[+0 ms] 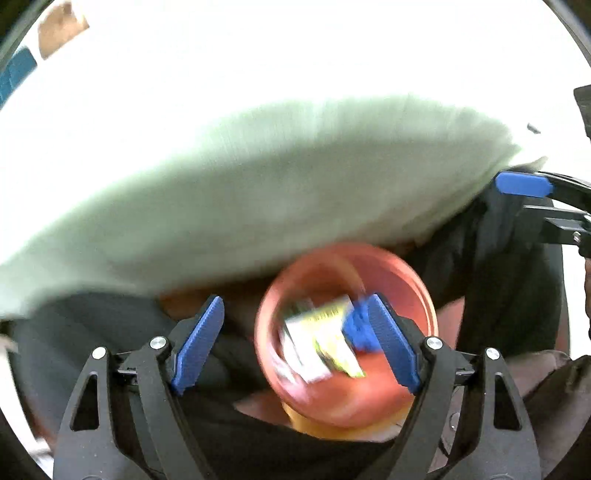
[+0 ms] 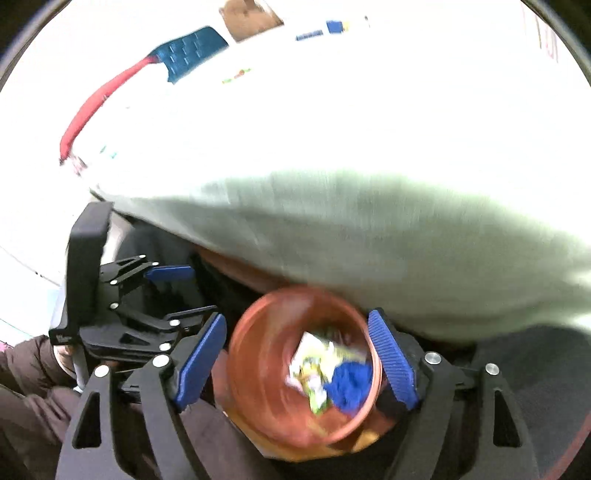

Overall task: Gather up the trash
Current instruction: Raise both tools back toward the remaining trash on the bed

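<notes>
Round orange-red plastic bin (image 1: 347, 332), blurred in both views, standing low beneath the edge of a pale green cloth-covered tabletop (image 1: 258, 192), on something yellow-orange that shows under its base. Inside it, crumpled white and yellow-green printed wrapper trash (image 1: 321, 332) lying beside a scrap of bright blue crumpled material (image 2: 349, 384); too smeared to tell more of either. Left gripper (image 1: 295, 343) above the bin, black arms with ribbed blue pads (image 1: 197, 347) spread wide apart and holding nothing, its right-hand pad seen over the bin's mouth, its left-hand pad over dark fabric to the bin's side. Right gripper (image 2: 299, 362) likewise over the bin, pads wide apart and empty, one on each side of the rim in that view without pressing on it. Each gripper visible at the edge of the other's view, near one another. Dark clothing and a brown sleeve (image 2: 26, 373) of the person around the bin at the lower margins. Farther off on the bright white surface beyond the green cloth, a teal flat object with a red handle (image 2: 103, 99) and a brown cardboard-like piece (image 2: 251, 16).
</notes>
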A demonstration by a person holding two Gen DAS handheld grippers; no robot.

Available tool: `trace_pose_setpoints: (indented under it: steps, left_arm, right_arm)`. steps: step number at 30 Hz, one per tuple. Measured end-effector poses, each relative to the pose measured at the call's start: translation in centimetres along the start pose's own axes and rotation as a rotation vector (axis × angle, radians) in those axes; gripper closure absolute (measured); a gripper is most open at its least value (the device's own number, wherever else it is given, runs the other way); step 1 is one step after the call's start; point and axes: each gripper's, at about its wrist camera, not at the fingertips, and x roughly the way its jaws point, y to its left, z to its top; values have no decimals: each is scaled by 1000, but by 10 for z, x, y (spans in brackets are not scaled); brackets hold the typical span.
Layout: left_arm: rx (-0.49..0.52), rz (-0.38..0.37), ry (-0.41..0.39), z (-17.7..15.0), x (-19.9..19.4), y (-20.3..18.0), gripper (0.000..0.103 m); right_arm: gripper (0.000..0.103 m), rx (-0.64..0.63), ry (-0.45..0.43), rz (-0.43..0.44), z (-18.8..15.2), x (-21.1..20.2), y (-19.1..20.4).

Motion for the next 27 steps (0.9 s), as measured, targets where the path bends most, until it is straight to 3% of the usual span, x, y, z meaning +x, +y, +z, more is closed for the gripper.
trace_pose_setpoints:
  steps: [2,6,10,17,23,27]
  left_arm:
    - [41,66,-104,18,-25,11,24]
    - [18,167,-215,59,-45,51,18]
    - [-87,183,-280,110,-53,111,18]
    - [-151,173,-322,159,-41,160,18]
    - [-148,154,-378,189,-37,158,18]
    - [-167,147,-400,198,-28,160,18]
  right_arm:
    - [22,-6,-47,15,7,-9,2]
    - [22,-4,-105,38,17,-19,7]
    - [21,-14,-125,20,20,-22,11]
    - [20,-29,-161,-35,40,-33,5]
    - [14,-66,-246,-67,120,-36,-5]
    - [14,-29,-262,-55,210,-17,-19]
